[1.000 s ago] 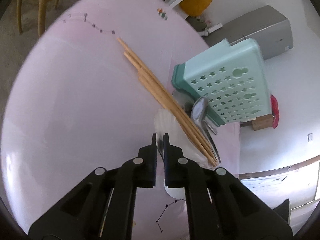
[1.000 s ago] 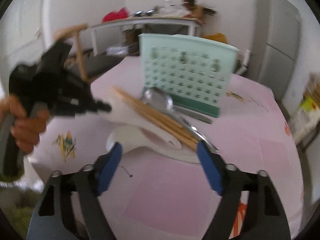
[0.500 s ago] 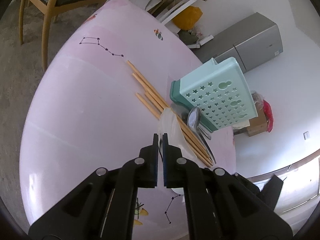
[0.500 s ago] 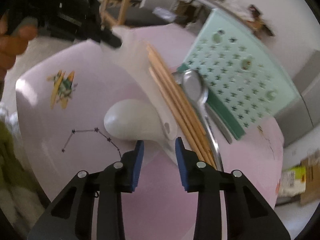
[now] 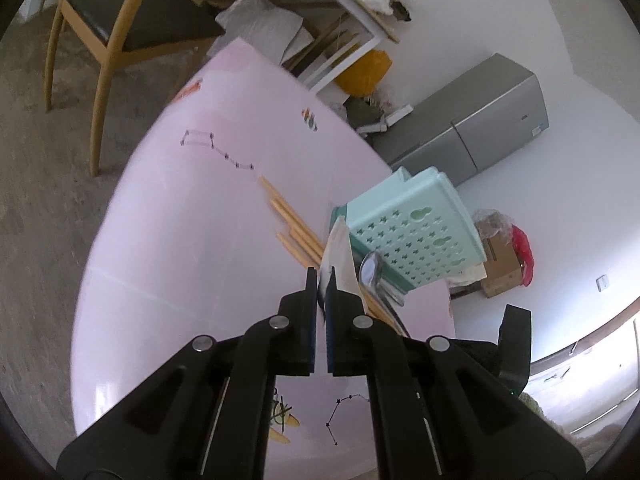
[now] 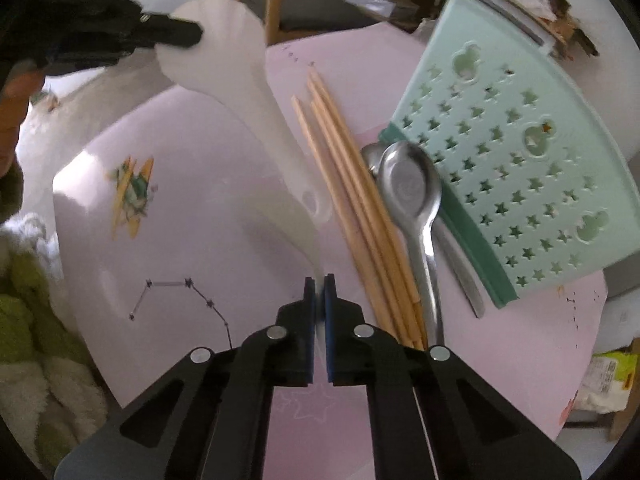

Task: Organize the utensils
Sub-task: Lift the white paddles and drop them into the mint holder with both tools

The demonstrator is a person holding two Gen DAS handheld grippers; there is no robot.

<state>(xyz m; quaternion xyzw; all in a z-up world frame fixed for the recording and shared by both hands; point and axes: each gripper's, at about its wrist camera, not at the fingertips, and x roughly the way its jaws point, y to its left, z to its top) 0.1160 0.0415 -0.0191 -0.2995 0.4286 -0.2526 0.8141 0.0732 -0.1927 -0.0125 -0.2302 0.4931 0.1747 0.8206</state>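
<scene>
Your left gripper [image 6: 192, 36] clamps the white rice paddle's [image 6: 256, 128] blade, lifted above the pink table [image 6: 200, 208]; your right gripper [image 6: 319, 280] pinches its handle end. Chopsticks [image 6: 352, 208], spoons [image 6: 412, 188] and the green rack [image 6: 520, 152] lie toward the table's right edge.

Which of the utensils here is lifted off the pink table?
The white plastic rice paddle: both the left gripper and right gripper pinch it. The wooden chopsticks and metal spoons lie flat.

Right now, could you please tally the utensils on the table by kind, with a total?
White rice paddle: 1, held by both grippers
Wooden chopsticks: 4
Metal spoons: 2
Mint-green utensil holder: 1, tipped on its side
Total: 8
</scene>
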